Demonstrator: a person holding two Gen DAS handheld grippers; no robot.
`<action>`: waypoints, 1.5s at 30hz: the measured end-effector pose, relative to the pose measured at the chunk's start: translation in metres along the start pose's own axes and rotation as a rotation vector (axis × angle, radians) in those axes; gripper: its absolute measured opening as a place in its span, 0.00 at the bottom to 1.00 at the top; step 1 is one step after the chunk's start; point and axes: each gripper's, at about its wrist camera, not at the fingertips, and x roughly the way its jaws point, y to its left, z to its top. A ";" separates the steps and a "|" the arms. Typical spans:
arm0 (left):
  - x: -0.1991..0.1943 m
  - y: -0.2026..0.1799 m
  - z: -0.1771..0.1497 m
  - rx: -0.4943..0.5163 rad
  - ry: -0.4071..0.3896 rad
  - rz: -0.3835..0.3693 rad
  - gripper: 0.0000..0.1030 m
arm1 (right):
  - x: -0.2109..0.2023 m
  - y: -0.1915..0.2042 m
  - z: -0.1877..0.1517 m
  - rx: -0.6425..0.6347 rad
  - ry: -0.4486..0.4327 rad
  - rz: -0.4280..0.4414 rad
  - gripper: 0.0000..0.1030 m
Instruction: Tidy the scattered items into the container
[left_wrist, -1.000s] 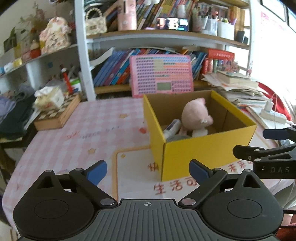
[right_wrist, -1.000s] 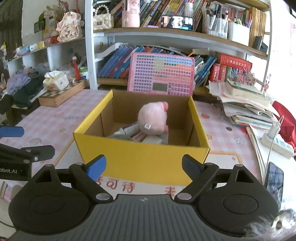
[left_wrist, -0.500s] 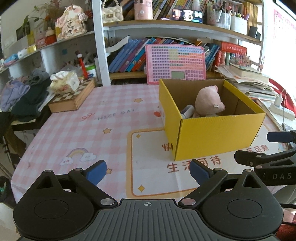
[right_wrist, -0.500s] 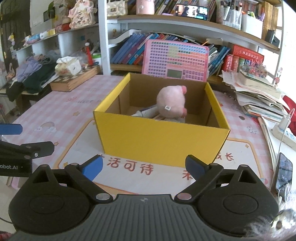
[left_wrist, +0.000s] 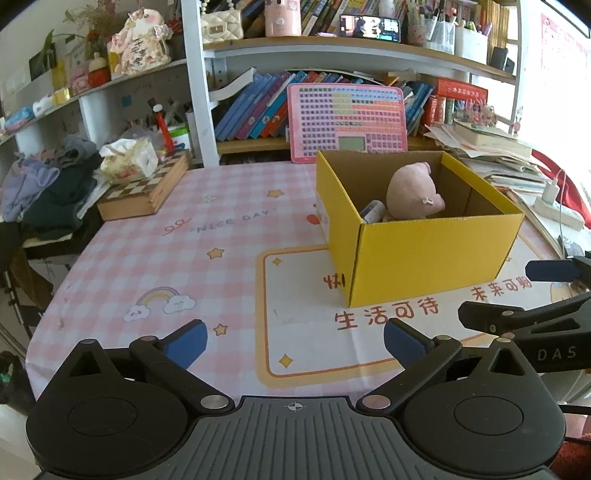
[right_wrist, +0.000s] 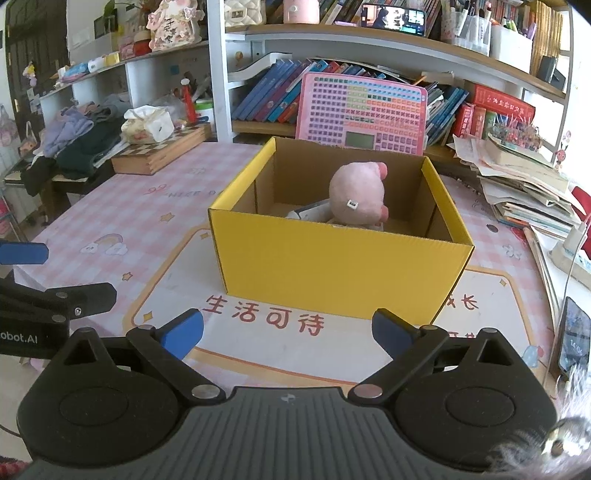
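Note:
A yellow cardboard box (left_wrist: 436, 258) (right_wrist: 340, 269) stands open-topped on the printed mat of the pink checked table. Inside it sit a pink plush pig (left_wrist: 412, 194) (right_wrist: 356, 194) and a white tube (left_wrist: 373, 210) (right_wrist: 308, 212) lying beside it. My left gripper (left_wrist: 293, 341) hovers over the mat, short and left of the box, its jaws opening with nothing between them. My right gripper (right_wrist: 287, 331) faces the box's front wall from a short way back, open wide and empty. Each gripper shows in the other's view: the right gripper (left_wrist: 513, 291) and the left gripper (right_wrist: 62, 275).
A wooden chessboard box (left_wrist: 144, 192) with a tissue pack on it lies far left, next to piled clothes (left_wrist: 48, 192). A pink toy keyboard (left_wrist: 349, 122) leans on the bookshelf behind the box. Stacked papers (right_wrist: 524, 192), a power strip and a phone (right_wrist: 572, 339) line the right edge.
Both grippers have drawn back from the yellow box, so it looks smaller and more tablecloth shows. Their jaws stand slightly wider than before. The box's contents have not moved.

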 end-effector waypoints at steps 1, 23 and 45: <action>0.000 0.000 -0.001 -0.001 0.001 0.001 1.00 | 0.000 0.001 0.000 -0.001 0.000 0.001 0.96; -0.002 0.004 -0.012 -0.044 0.059 -0.007 1.00 | -0.005 0.004 -0.009 -0.005 0.024 -0.012 0.98; 0.001 0.002 -0.015 -0.049 0.080 -0.003 1.00 | -0.003 0.005 -0.011 -0.011 0.044 -0.012 0.98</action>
